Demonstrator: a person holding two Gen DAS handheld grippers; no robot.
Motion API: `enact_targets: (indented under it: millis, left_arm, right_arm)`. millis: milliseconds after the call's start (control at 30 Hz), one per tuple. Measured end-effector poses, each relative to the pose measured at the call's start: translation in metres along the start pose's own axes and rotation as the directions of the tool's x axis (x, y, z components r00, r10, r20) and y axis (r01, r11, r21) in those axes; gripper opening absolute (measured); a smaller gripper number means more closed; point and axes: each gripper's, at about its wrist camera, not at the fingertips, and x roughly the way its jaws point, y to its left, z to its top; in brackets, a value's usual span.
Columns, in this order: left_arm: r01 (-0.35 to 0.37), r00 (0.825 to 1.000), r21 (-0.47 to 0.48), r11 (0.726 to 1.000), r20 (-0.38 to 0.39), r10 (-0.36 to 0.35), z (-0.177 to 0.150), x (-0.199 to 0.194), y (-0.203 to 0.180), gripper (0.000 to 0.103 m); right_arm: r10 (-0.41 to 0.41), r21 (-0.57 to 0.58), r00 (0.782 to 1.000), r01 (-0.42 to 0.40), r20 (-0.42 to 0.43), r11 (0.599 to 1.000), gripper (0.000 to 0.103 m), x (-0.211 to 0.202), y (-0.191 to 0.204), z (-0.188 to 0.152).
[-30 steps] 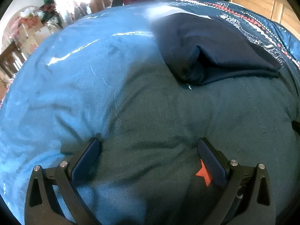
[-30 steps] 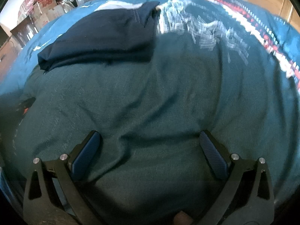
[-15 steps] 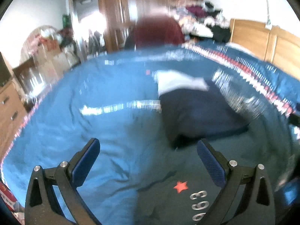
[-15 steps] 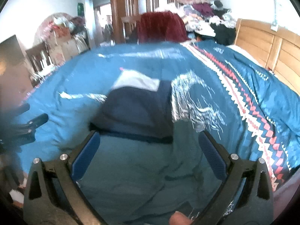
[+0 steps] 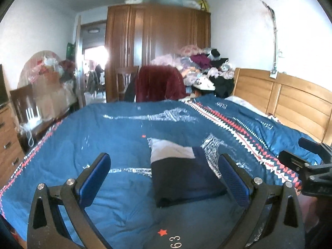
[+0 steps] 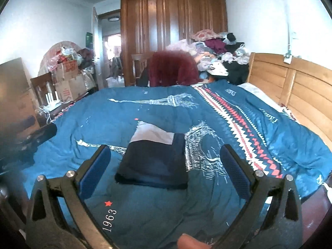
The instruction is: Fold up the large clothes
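while both grippers gape, folded garment [image 6: 153, 164] lies flat

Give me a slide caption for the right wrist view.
Open right gripper above a folded navy garment on a blue patterned bedspread.

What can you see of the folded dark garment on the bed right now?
The folded dark garment is navy cloth, folded into a flat, roughly rectangular stack with a thick rounded fold at its near edge. A pale grey-white panel shows at its far end. It lies flat on the blue quilt, partly over the white tower print. Neither gripper touches it; both sets of fingers stand open and apart from it.
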Motion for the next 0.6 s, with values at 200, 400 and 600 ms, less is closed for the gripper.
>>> enact_targets:
  millis: [200,400,600]
  left_arm:
    - [0.023,0.999,-0.007,1.000,0.028,-0.022,0.007,-0.023,-0.017,0.103]
    - [0.006,1.000,-0.002,1.000,0.028,-0.006,0.006,-0.033,-0.021,0.103]
    - [0.000,1.000,-0.018,1.000,0.013,0.001,-0.002,-0.032,-0.016,0.103]
  right_arm:
    - [0.002,0.001,1.000,-0.002,-0.011,1.000,0.103,-0.006,0.008,0.002]
    - [0.010,0.003,0.998,-0.010,-0.064,1.000,0.103,-0.001,0.013,-0.001]
    - [0.023,0.022,0.995,-0.021,-0.093,1.000,0.103,0.003,0.017,0.000]
